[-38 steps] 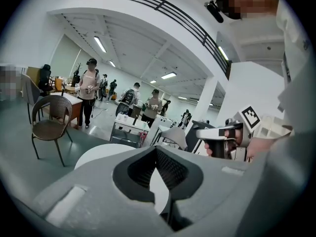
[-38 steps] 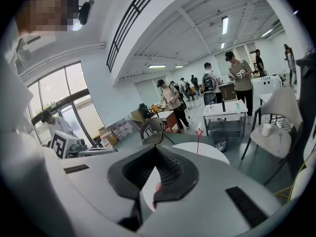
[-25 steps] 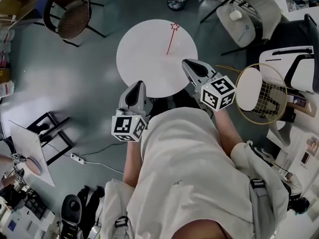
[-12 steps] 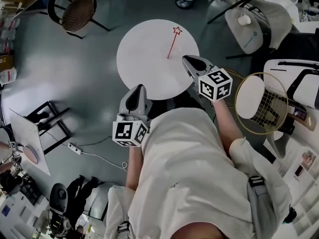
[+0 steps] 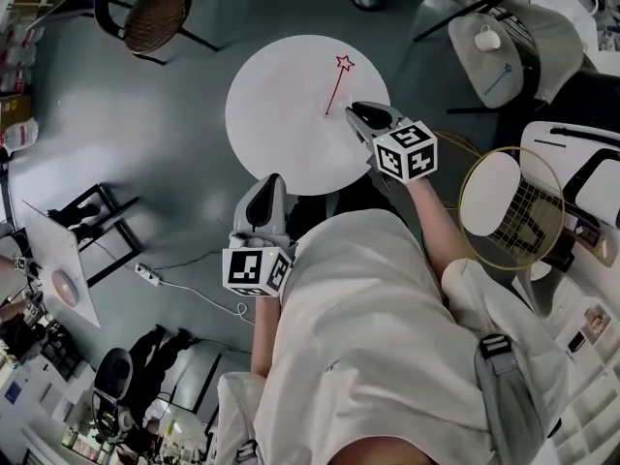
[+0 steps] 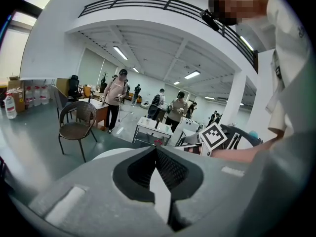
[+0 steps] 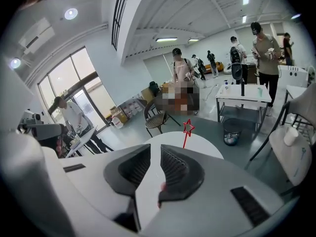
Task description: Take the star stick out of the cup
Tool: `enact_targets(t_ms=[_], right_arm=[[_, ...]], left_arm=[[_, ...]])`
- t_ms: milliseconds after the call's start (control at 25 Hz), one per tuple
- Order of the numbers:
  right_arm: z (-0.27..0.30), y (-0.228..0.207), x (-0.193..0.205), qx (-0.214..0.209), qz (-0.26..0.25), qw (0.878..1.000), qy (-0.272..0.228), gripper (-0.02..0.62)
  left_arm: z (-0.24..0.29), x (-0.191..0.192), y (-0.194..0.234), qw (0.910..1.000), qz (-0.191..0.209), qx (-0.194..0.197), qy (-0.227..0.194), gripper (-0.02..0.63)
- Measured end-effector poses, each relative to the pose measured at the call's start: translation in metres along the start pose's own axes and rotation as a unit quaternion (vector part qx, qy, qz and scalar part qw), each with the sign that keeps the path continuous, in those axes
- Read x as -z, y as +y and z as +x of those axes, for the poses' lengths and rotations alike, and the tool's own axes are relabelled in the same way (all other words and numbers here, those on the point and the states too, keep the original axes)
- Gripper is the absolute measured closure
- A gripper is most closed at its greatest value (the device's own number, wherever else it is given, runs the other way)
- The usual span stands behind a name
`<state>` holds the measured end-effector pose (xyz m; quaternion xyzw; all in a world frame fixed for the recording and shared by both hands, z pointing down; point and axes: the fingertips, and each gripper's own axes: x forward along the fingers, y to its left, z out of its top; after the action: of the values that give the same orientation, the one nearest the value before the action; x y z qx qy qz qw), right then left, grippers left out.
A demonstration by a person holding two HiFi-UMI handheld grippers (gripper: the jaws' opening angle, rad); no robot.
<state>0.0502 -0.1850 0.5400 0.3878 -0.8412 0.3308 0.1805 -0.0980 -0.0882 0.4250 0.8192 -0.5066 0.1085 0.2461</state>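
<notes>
The round white table (image 5: 281, 124) fills the floor at my 12 o'clock. A wicker chair (image 5: 155, 13) stands well apart from it, out at the table's 10 o'clock.

My left gripper (image 5: 268, 180) hangs at the table's 6 o'clock rim, just at the edge. In the left gripper view, its (image 6: 155, 149) jaws meet at the tips with nothing between them.

My right gripper (image 5: 355, 112) reaches over the table's 4 o'clock rim. In the right gripper view, its (image 7: 155, 147) jaws stand a narrow slit apart, with only tabletop in the gap.

The red star stick (image 5: 335, 85) is on the table's 1 o'clock part, its lower end near my right jaw tips and not touching them. From the right gripper it (image 7: 186, 132) rises at 12 o'clock just past the jaws, star on top, its foot hidden behind them.
</notes>
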Motion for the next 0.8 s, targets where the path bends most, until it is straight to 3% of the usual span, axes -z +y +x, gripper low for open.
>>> enact_targets(t_ms=[360, 800], right_arm=[[0.03, -0.031, 0.01, -0.007, -0.026, 0.999, 0.045, 0.502], [0.057, -0.063, 0.02, -0.015, -0.038, 0.996, 0.083, 0.488]], left_arm=[[0.008, 0.01, 0.004, 0.9979, -0.044, -0.047, -0.004, 0.597], [0.025, 0.014, -0.002, 0.9947, -0.065, -0.08, -0.009, 0.597]])
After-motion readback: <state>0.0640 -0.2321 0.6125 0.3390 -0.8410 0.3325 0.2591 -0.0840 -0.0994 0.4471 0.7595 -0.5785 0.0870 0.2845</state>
